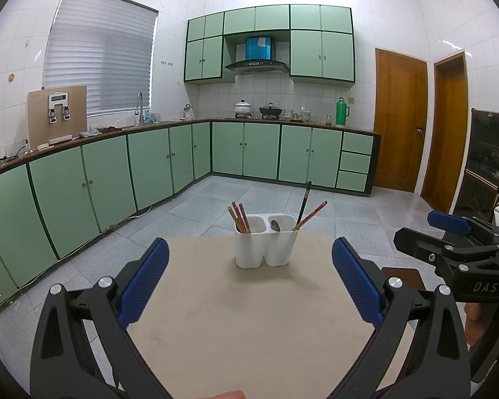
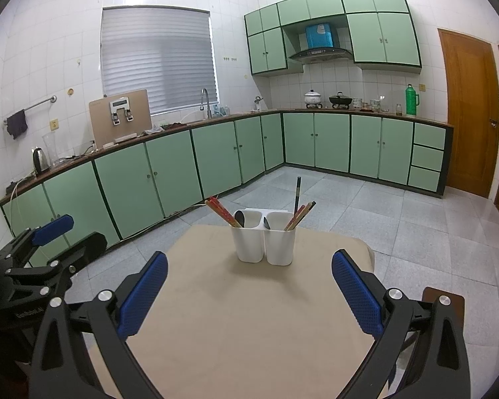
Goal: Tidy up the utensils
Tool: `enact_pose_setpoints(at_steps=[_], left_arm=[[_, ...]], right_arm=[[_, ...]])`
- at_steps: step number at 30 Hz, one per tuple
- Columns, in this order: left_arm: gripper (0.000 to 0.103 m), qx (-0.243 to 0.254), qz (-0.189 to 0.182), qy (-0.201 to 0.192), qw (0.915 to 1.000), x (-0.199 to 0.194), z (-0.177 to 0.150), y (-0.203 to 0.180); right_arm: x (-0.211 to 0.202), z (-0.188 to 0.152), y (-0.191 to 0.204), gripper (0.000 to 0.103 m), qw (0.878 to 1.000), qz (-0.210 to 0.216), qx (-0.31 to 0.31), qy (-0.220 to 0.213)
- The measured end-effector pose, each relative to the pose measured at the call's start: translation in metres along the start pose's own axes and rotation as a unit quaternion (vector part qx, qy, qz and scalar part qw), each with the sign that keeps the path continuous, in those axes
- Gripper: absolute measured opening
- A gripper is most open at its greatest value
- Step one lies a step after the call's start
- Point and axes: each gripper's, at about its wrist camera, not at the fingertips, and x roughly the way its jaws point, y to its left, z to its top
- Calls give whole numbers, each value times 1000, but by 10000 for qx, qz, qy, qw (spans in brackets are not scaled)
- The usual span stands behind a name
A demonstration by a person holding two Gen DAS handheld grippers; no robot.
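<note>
A white two-compartment utensil holder (image 1: 265, 245) (image 2: 266, 242) stands upright near the far edge of a beige table (image 1: 249, 326) (image 2: 243, 316). Its left cup holds reddish chopsticks (image 1: 239, 217) (image 2: 221, 212) and, in the right wrist view, a dark spoon (image 2: 239, 216). Its right cup holds a spoon (image 1: 275, 225), a black chopstick (image 1: 304, 201) (image 2: 297, 194) and reddish chopsticks (image 1: 311, 219) (image 2: 301, 216). My left gripper (image 1: 250, 282) is open and empty, short of the holder. My right gripper (image 2: 249, 291) is open and empty too; it also shows in the left wrist view (image 1: 449, 232).
Green cabinets (image 1: 116, 173) (image 2: 183, 163) line the left and back walls under a counter with a kettle (image 2: 40, 160), pots and a green flask (image 1: 342, 111). Grey tiled floor (image 1: 349, 212) surrounds the table. Wooden doors (image 1: 399, 123) stand at the right.
</note>
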Motion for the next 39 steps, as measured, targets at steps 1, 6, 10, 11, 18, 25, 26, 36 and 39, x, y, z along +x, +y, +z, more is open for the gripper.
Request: enact_pose_setpoints(at_steps=[1,6,10,11,18,25,26,36,39], left_arm=[[95,3,2,-2,10000,0,0,0],[95,-1,-1,1,10000,0,0,0],[95,2,-1,2,10000,0,0,0],[95,2,1,-1,10000,0,0,0],[95,1,1,0,10000,0,0,-1],[95,4,-3,-2,10000,0,1,-2],[95,7,-3,0,10000,2,0,-3],[95,10,-4,6,10000,2,-1,-2],[95,20,-3,7,10000,3,-1,-2]], right_arm=[[0,0,0,97,10000,5,6,1],[0,0,1,97,10000,1,1,2],[0,0,1,97,10000,2,-5,3],[0,0,1,97,10000,0,-2,2],[1,0,1,97,10000,2,5,18],[1,-1,1,97,10000,-3,6,24],[2,-2,1,97,10000,1,7,26],[2,-2,1,97,10000,-5,6,38],[4,-4,0,97,10000,-7,2,45]])
